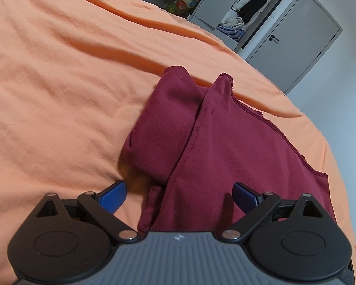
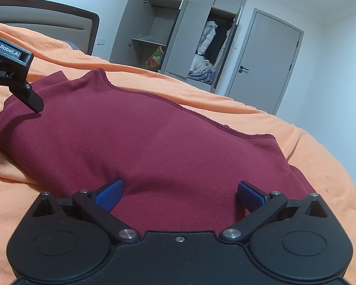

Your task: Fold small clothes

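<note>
Orange bedding (image 1: 59,71) covers the whole work surface, rumpled in soft ridges, with grey wardrobes (image 2: 178,30) standing open against the far wall and a closed door to their right.

At the left, the left gripper (image 1: 179,196) hovers low with its jaws spread wide and nothing between them; its left blue pad sits over bare sheet, its right pad over cloth. Between and beyond them lies the maroon garment (image 1: 201,142), partly doubled over, one layer lapping another along a diagonal fold, a stitched hem running down its far right edge.

Further right, the right gripper (image 2: 179,193) is likewise wide open and empty, both pads poised over the broad flat panel of the garment.

The fabric looks like a light, limp knit: it will likely sag and drape rather than hold shape, and it should not slip from textured pads. The hemmed edge or a corner seems the firmest place to pinch, where the cloth is thicker.
</note>
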Demonstrator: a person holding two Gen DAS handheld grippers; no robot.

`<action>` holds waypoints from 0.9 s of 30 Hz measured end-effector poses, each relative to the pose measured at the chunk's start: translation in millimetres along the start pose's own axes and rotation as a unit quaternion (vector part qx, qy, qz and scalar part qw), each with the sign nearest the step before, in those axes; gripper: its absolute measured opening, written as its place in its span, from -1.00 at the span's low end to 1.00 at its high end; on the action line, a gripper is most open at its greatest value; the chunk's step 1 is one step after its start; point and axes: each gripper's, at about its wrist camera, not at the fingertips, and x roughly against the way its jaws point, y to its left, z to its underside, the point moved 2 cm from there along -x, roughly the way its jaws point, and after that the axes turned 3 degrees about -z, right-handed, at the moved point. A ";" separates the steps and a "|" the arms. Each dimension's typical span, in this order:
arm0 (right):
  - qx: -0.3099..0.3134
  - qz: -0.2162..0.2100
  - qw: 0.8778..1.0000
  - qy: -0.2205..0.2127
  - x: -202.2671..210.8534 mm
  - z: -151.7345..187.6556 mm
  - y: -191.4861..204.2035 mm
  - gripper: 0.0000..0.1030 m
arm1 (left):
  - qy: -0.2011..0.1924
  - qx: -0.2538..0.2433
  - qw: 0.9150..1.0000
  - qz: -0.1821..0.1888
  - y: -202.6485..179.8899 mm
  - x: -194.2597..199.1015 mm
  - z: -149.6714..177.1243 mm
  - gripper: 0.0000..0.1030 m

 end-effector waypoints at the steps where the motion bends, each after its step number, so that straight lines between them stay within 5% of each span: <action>1: 0.000 0.000 1.000 0.000 -0.2 -0.1 0.0 0.99 | 0.000 0.000 1.000 0.000 0.2 0.2 -0.2 0.89; 5: 0.000 0.000 1.000 0.000 -0.1 0.0 0.2 0.99 | 0.000 -0.002 1.000 -0.002 1.1 0.8 0.2 0.86; 8: 0.000 0.001 1.000 0.000 -0.8 -0.1 -0.1 0.99 | 0.001 -0.005 1.000 -0.006 1.3 1.3 -1.7 0.65; 13: 0.000 0.001 1.000 -0.001 -0.6 0.6 0.4 0.99 | 0.003 0.026 0.999 0.019 8.6 2.3 -8.6 -0.01; 27: 0.000 0.002 1.000 -0.002 -1.6 1.3 1.0 0.99 | 0.007 0.075 0.996 0.046 26.3 -10.7 -11.2 0.07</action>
